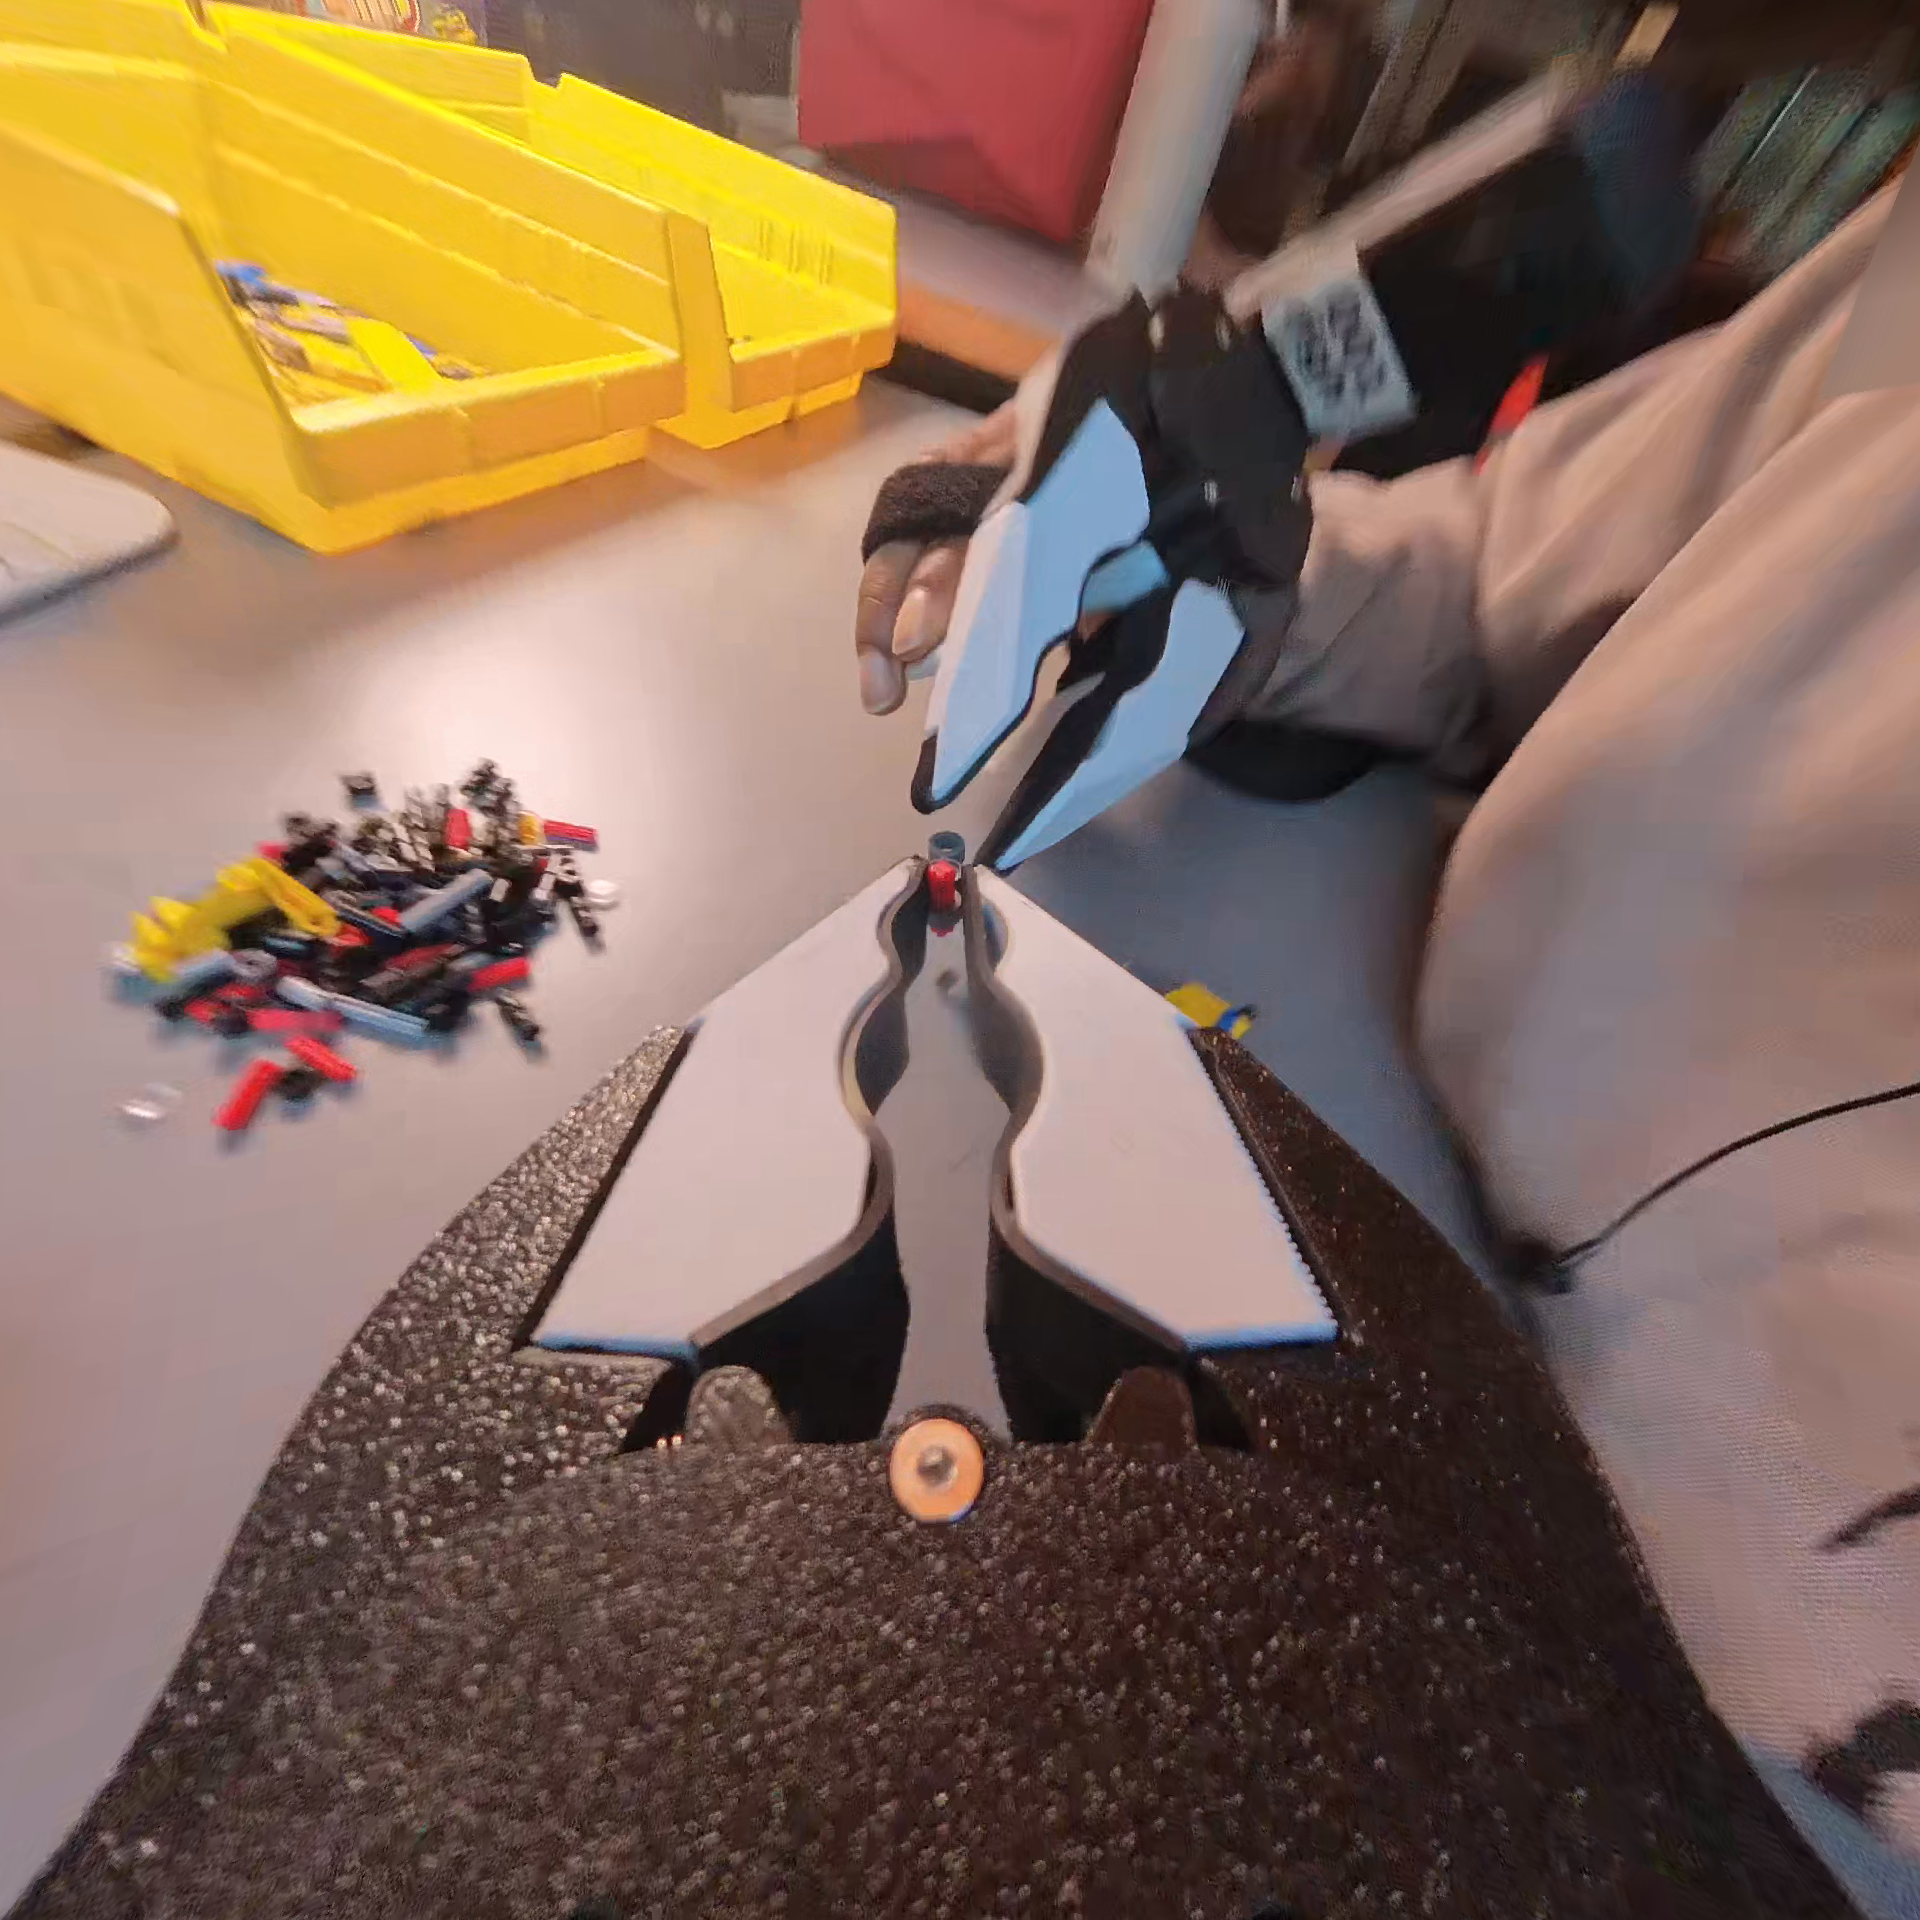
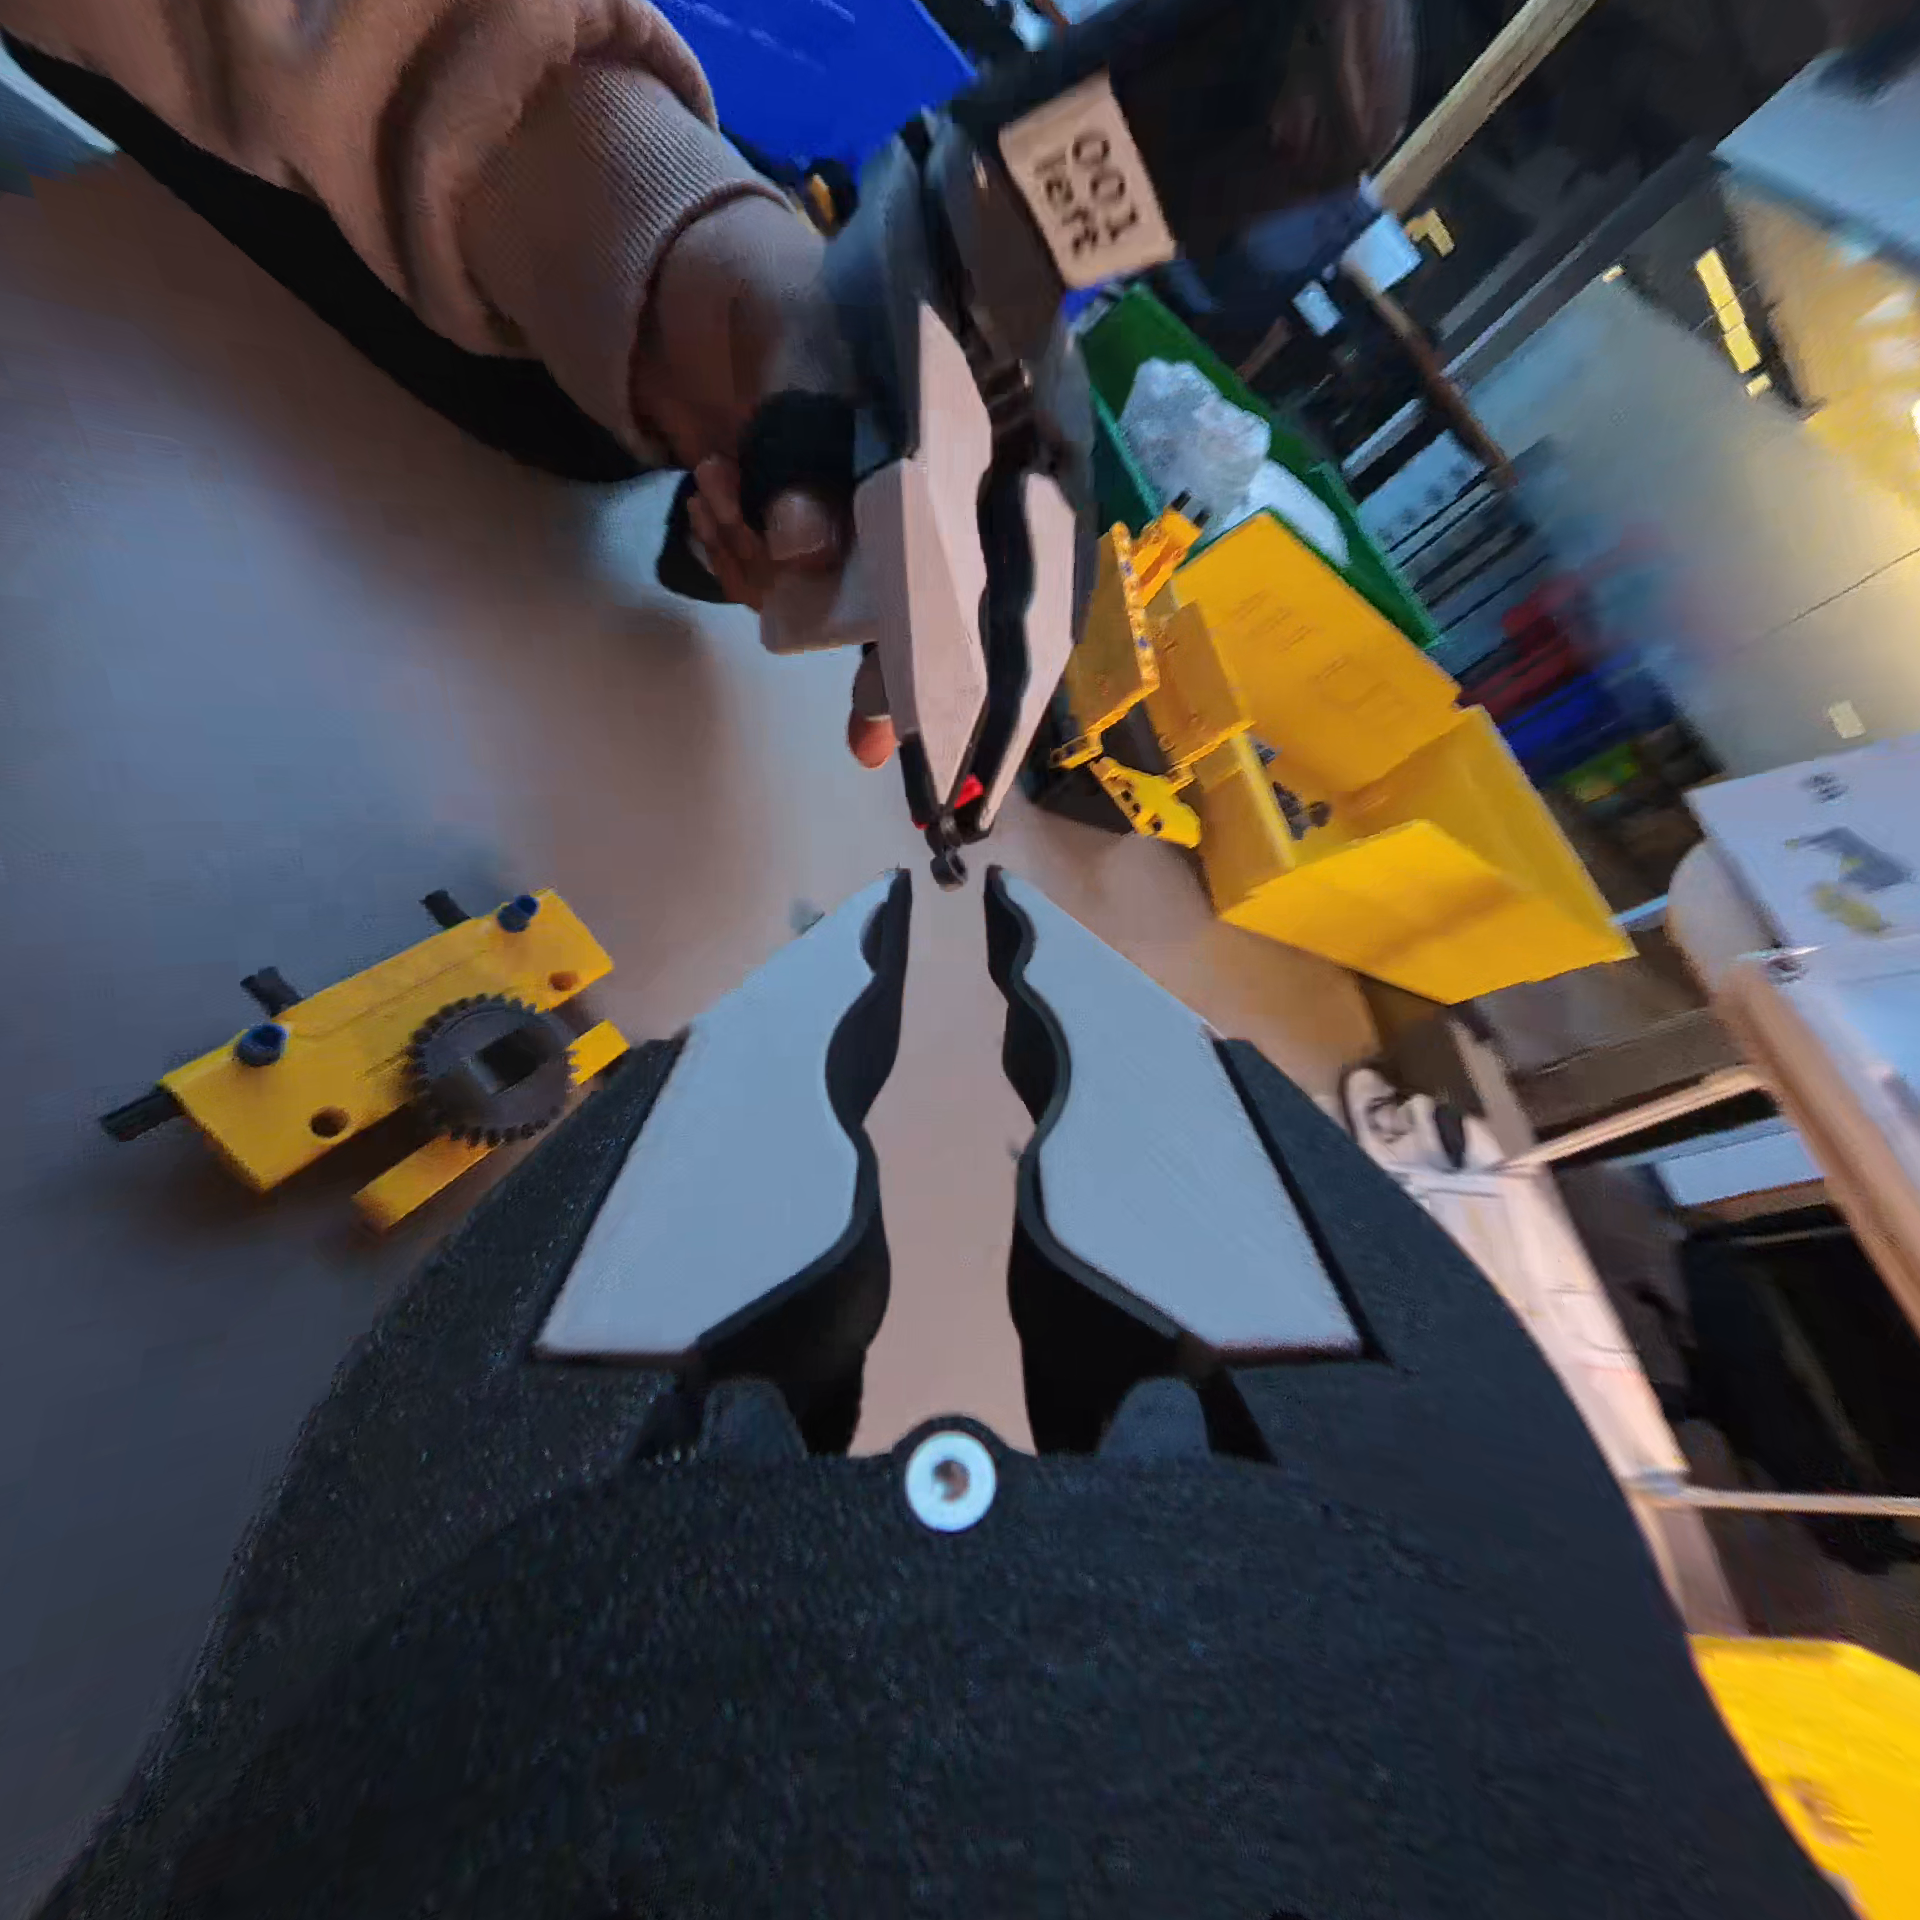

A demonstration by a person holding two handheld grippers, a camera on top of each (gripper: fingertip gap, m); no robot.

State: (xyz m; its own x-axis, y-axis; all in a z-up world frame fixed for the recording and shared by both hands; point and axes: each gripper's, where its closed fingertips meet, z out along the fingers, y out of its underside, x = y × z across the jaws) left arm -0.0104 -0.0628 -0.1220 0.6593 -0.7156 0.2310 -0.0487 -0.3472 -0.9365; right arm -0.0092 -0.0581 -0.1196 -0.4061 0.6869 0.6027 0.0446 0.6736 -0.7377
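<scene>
Left claw (image 1: 943, 883): pinching a small red pin (image 1: 941, 881) at its tips, above the surface (image 1: 623, 675).
Right claw (image 2: 948, 883): spread, tips flanking a dark bushing (image 2: 948, 869) on the pin's end.
Care: align axes; close gently.
Nearby: loose brick pile (image 1: 353, 935); yellow geared block (image 2: 395, 1049).

Both grippers (image 1: 940, 883) (image 2: 948, 883): 2 grey fingers, speckled black bodies, 1 screw; beige, possibly ribbed sleeve (image 2: 582, 239).

smooth matt table (image 1: 623, 665); glossy yellow plastic bins (image 1: 436, 270); ribbed cloth sleeve (image 2: 540, 208).
</scene>
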